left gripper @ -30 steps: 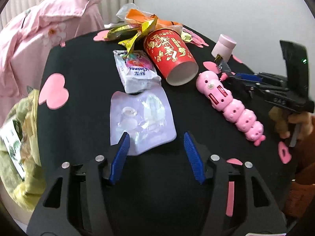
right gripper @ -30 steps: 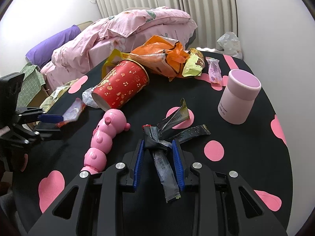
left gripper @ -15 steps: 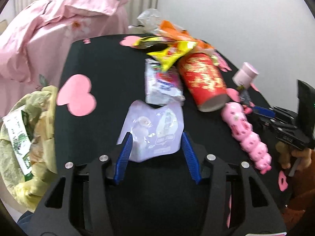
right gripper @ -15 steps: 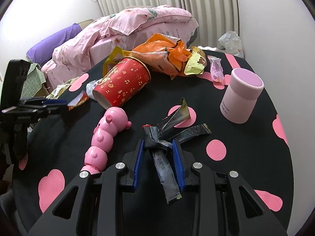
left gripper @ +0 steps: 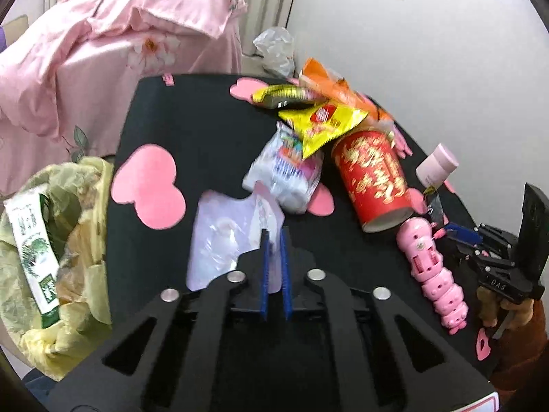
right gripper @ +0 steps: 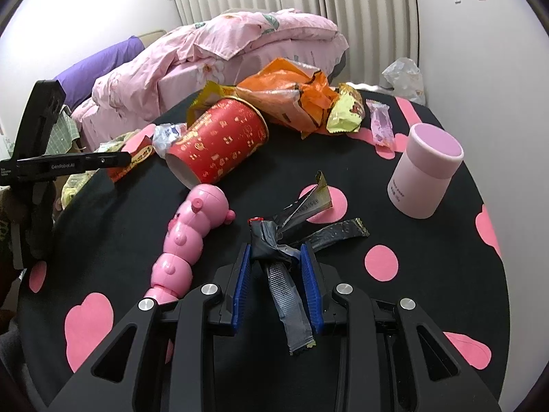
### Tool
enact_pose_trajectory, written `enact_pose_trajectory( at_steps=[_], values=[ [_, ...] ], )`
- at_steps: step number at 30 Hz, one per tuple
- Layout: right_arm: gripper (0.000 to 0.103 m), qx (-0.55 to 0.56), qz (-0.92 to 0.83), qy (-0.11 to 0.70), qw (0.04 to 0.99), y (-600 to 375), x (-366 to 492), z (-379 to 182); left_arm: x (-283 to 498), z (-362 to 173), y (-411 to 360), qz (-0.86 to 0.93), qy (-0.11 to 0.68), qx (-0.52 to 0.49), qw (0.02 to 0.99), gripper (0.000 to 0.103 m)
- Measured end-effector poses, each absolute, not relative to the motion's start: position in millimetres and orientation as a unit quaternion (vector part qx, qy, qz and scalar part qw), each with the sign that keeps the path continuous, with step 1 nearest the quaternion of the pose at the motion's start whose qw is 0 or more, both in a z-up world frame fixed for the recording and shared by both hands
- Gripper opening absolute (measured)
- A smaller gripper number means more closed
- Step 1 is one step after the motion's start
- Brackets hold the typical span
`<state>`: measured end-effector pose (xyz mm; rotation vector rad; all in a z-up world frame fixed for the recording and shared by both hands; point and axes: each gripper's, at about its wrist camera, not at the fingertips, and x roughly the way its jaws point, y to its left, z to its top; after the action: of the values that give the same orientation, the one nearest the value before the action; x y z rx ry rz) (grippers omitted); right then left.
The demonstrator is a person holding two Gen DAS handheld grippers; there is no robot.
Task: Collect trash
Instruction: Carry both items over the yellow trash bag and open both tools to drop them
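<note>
My left gripper (left gripper: 273, 240) is shut on a pale lilac plastic pouch (left gripper: 219, 240), pinching its near right part and lifting that edge off the black table (left gripper: 192, 116). In the right wrist view the left gripper (right gripper: 128, 158) shows at the far left, holding the pouch edge-on. My right gripper (right gripper: 276, 257) is shut on a bundle of dark crumpled sachet wrappers (right gripper: 271, 243) held just above the table. More trash lies behind: a red paper cup (left gripper: 372, 175) on its side, a yellow snack bag (left gripper: 322, 123), a white wrapper (left gripper: 288, 175) and an orange bag (right gripper: 288, 99).
A yellow-green trash bag (left gripper: 51, 240) hangs open off the table's left edge. A pink caterpillar toy (right gripper: 185, 240) lies between the grippers. A pink cylinder jar (right gripper: 425, 171) stands at the right. A bed with a pink quilt (right gripper: 240, 41) is behind the table.
My left gripper moved forward over the lilac pouch and closed on it, lifting its edge. My right gripper kept its grip on the dark wrappers and hardly moved.
</note>
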<state>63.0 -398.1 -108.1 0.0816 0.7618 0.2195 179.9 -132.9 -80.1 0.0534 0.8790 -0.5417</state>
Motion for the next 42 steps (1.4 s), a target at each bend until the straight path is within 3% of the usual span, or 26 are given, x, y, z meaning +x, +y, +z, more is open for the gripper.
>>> enact_pose_trajectory(
  at_steps=[22, 42],
  values=[
    [0.029, -0.035, 0.142, 0.281, 0.949, -327.8, 35.4, -9.6, 111.0, 6.4, -59.8, -0.255, 0.320, -0.042, 0.911, 0.002],
    [0.029, -0.081, 0.255, 0.245, 0.932, -189.2, 86.8, 42.6, 107.2, 19.5, 68.1, -0.132, 0.271, -0.107, 0.947, 0.002]
  ],
)
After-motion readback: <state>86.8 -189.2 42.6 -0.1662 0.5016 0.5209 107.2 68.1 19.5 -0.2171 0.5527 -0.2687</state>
